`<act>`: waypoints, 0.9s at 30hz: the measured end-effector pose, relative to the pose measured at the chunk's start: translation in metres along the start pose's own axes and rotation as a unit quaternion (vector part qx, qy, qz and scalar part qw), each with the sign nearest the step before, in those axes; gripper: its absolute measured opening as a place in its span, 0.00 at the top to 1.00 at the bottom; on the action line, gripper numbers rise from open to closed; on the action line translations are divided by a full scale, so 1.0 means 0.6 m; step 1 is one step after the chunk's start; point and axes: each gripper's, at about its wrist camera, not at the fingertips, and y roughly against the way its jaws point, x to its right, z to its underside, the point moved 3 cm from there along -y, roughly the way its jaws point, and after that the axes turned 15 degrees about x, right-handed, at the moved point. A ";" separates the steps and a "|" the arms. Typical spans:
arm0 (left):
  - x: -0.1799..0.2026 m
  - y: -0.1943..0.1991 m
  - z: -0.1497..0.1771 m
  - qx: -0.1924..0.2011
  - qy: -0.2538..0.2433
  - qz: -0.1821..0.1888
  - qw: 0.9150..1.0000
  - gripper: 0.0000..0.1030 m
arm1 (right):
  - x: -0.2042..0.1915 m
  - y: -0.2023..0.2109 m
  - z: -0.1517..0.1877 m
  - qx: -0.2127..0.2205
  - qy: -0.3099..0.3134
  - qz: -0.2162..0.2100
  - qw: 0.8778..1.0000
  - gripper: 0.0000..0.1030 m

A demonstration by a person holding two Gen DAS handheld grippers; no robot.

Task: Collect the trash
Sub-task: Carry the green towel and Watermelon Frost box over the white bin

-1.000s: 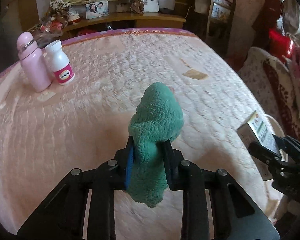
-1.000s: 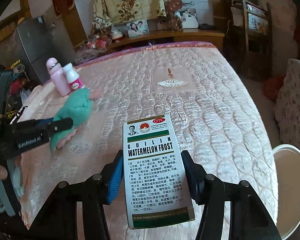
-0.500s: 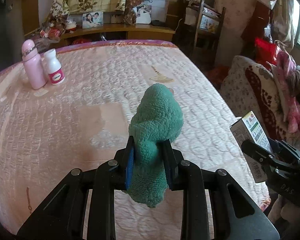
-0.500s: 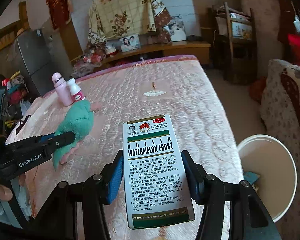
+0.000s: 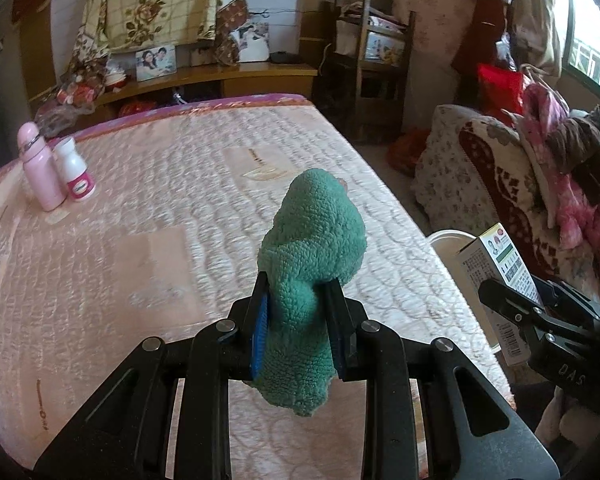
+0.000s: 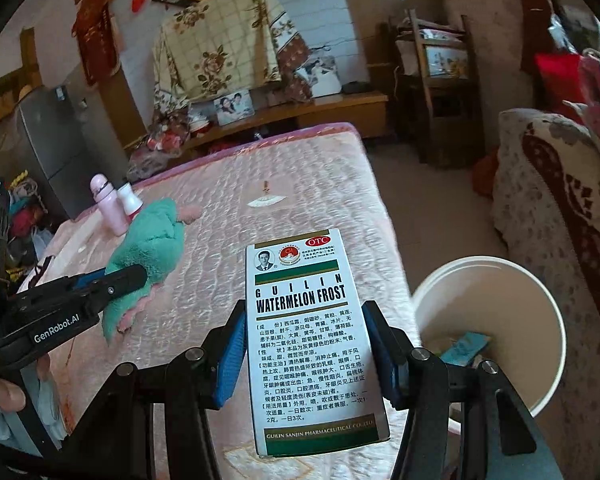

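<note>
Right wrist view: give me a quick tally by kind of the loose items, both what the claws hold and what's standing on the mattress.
Bottles standing on the mattress: 2, the pink bottle and the white bottle
Medicine boxes: 1, the Watermelon Frost box in the right claw
Fleece cloths: 1, the green cloth in the left claw
Total: 4

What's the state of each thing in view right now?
left gripper: shut on green cloth, held above the bed
right gripper: shut on medicine box
white bucket: open, a blue item inside
pink bottle: upright, capped
white bottle: upright, capped
</note>
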 end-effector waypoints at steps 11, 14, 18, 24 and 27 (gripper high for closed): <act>0.083 -0.025 -0.007 -0.003 -0.022 0.030 0.999 0.77 | 0.072 0.026 -0.003 0.007 -0.020 0.036 0.999 0.48; 0.106 -0.033 -0.008 -0.004 -0.030 0.038 0.999 0.77 | 0.091 0.031 -0.003 0.007 -0.026 0.044 0.999 0.48; 0.131 -0.047 -0.007 -0.009 -0.036 0.048 0.998 0.77 | 0.116 0.039 -0.002 0.008 -0.034 0.057 0.998 0.48; 0.176 -0.070 -0.004 -0.019 -0.047 0.067 0.996 0.77 | 0.160 0.049 0.000 0.008 -0.048 0.079 0.996 0.48; 0.197 -0.080 -0.003 -0.022 -0.053 0.074 0.996 0.77 | 0.182 0.053 0.003 0.006 -0.054 0.090 0.994 0.48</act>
